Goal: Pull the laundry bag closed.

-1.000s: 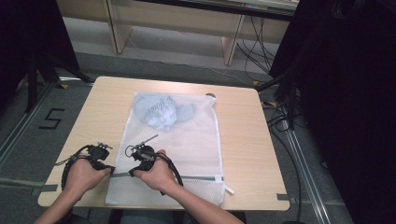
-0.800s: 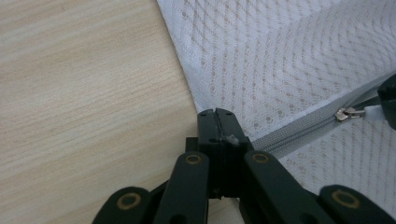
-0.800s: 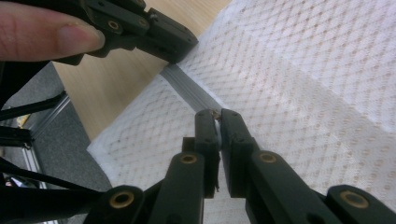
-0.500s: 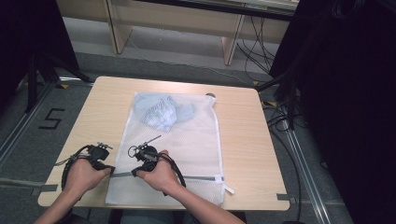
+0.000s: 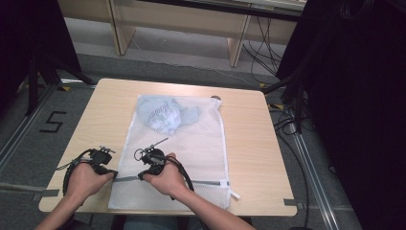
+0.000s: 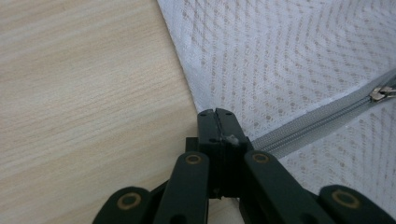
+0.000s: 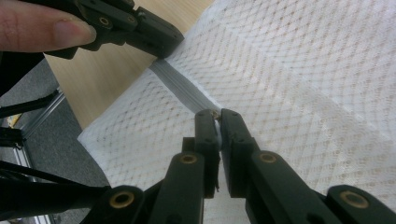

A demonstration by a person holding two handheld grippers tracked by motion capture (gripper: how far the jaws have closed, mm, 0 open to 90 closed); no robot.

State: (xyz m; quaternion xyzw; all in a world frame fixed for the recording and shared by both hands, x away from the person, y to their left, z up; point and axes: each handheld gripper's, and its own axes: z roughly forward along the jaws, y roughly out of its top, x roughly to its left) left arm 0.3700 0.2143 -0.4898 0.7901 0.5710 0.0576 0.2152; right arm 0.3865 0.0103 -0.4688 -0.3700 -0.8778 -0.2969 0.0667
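Note:
A white mesh laundry bag (image 5: 191, 143) lies flat on the wooden table (image 5: 249, 143), with a pale blue garment (image 5: 165, 115) inside its far end. A grey zipper (image 5: 206, 182) crosses the near end. My left gripper (image 5: 114, 175) is shut on the zipper's left end at the bag's edge (image 6: 217, 122). From there the zipper tape (image 6: 317, 121) runs off to the metal slider (image 6: 382, 93). My right gripper (image 5: 141, 176) sits a short way to the right, shut on the zipper pull (image 7: 215, 116). The left gripper (image 7: 163, 42) pinches the same zipper line (image 7: 180, 84) just beyond it.
The table's near edge lies close below both hands, with grey floor and a metal rail beyond it (image 7: 28, 107). Bare wood (image 6: 84, 93) flanks the bag on the left. A white tag (image 5: 234, 193) hangs from the zipper's right end.

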